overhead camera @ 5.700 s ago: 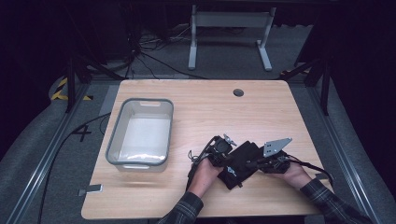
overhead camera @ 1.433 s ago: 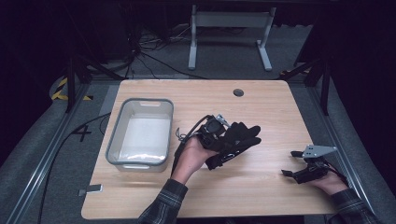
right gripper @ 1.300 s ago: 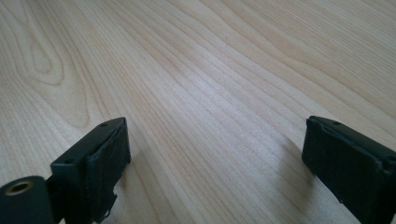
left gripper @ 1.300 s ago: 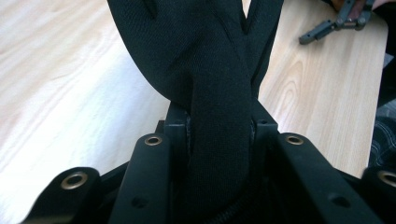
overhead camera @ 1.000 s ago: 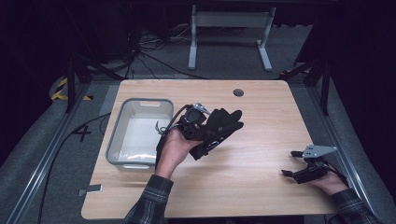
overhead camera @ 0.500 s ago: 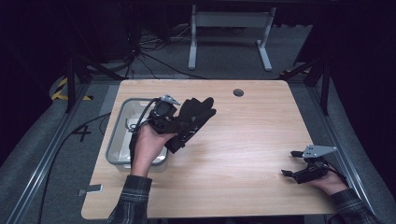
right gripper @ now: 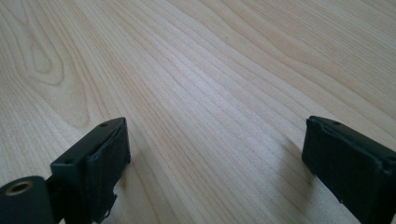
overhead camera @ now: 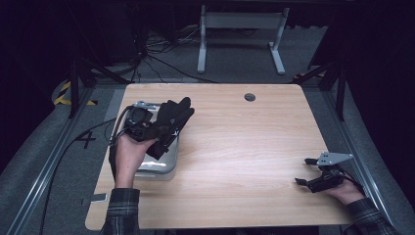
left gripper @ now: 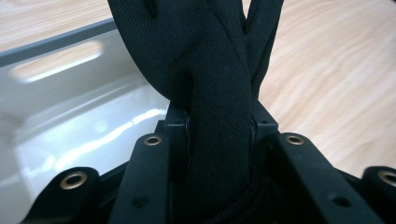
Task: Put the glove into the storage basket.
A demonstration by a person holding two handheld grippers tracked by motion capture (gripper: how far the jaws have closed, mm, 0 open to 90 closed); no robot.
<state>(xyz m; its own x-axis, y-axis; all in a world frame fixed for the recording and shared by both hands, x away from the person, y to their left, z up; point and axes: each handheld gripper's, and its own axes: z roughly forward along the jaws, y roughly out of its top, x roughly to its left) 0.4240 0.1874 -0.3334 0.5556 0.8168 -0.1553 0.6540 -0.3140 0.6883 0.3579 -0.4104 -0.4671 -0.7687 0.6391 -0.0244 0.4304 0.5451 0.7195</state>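
Note:
A black glove [overhead camera: 169, 125] hangs from my left gripper [overhead camera: 147, 128], which is shut on its cuff and held above the clear plastic bin [overhead camera: 159, 164] at the table's left side. In the left gripper view the glove [left gripper: 215, 84] is pinched between the two jaws, its fingers spreading upward over the bin's white inside [left gripper: 79, 126]. My right gripper [overhead camera: 307, 172] rests low at the table's right front, open, with bare wood between its pads [right gripper: 109, 154].
The wooden table [overhead camera: 244, 142] has a round cable hole [overhead camera: 250, 97] near its far edge. A metal stand [overhead camera: 240, 34] is on the floor beyond the table. Cables run along the floor at the left.
My left gripper has carried the glove leftward from the table's middle to over the bin. The right gripper let go of the glove earlier and has stayed still at the right front.

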